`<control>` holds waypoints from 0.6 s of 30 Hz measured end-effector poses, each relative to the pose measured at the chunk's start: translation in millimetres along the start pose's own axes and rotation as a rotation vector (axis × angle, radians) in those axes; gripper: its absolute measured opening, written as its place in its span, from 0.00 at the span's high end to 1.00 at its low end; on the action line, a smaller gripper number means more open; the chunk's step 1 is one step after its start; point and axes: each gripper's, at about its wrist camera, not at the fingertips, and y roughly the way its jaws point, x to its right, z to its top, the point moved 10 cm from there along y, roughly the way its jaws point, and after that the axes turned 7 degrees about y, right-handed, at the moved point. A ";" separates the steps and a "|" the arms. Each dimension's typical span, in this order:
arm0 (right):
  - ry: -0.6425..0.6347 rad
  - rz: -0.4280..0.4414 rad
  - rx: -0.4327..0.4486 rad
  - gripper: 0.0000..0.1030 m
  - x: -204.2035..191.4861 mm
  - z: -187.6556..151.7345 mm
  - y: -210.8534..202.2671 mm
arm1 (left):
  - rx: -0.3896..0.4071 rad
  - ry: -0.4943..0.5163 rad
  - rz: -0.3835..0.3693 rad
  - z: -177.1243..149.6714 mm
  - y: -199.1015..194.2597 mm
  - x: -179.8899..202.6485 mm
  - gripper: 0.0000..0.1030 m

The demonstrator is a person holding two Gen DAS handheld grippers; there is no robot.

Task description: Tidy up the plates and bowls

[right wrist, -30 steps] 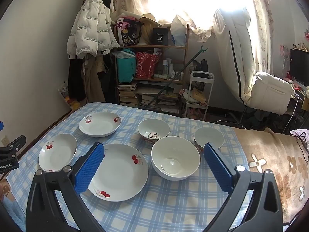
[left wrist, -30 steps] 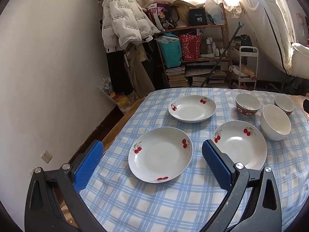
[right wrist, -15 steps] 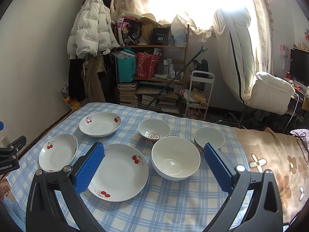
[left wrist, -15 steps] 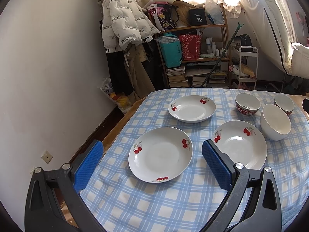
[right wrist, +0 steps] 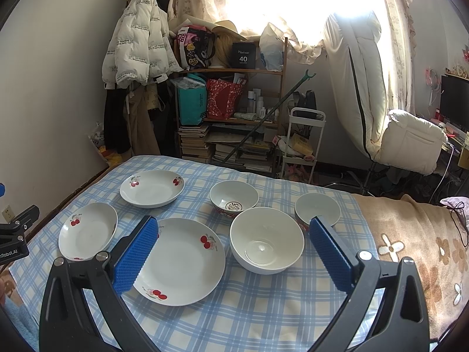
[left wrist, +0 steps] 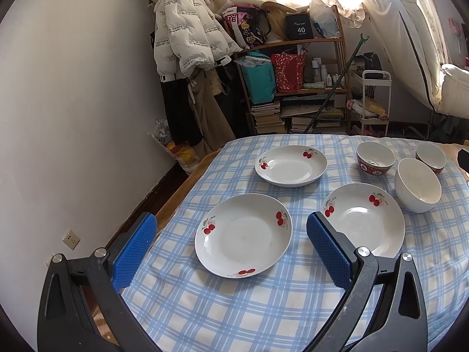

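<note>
Three white cherry-print plates and three bowls sit apart on a blue-and-white checked tablecloth (left wrist: pixel 263 308). Ahead of the left gripper (left wrist: pixel 231 243), framed between its wide-open, empty jaws, lies the nearest cherry plate (left wrist: pixel 243 234). A second cherry plate (left wrist: pixel 363 220) lies just beyond its right finger, and a third cherry plate (left wrist: pixel 290 165) sits farther ahead.

The right gripper (right wrist: pixel 234 252) is likewise spread wide and holds nothing. Between its blue pads (right wrist: pixel 134 259) lie that second plate, toward the left pad, and a plain white bowl (right wrist: pixel 266 240), toward the right. Farther ahead stand a red-patterned bowl (right wrist: pixel 234 198) and a small bowl (right wrist: pixel 318 211) just past the right pad. A cluttered shelf (right wrist: pixel 231 111) stands beyond the table.
</note>
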 end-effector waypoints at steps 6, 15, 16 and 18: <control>0.000 0.000 0.001 0.00 -0.6 -0.3 0.5 | 0.000 0.000 0.001 -0.2 -0.3 0.3 0.02; -0.001 0.001 0.000 0.00 -1.2 -0.7 0.9 | 0.000 0.002 0.002 -0.2 -0.3 0.4 0.02; -0.001 -0.001 0.001 0.00 -1.1 -0.7 0.9 | 0.000 0.001 0.002 -0.2 -0.3 0.5 0.02; 0.000 0.001 0.000 0.00 -1.5 -0.8 1.0 | 0.000 0.002 0.002 -0.2 -0.3 0.6 0.02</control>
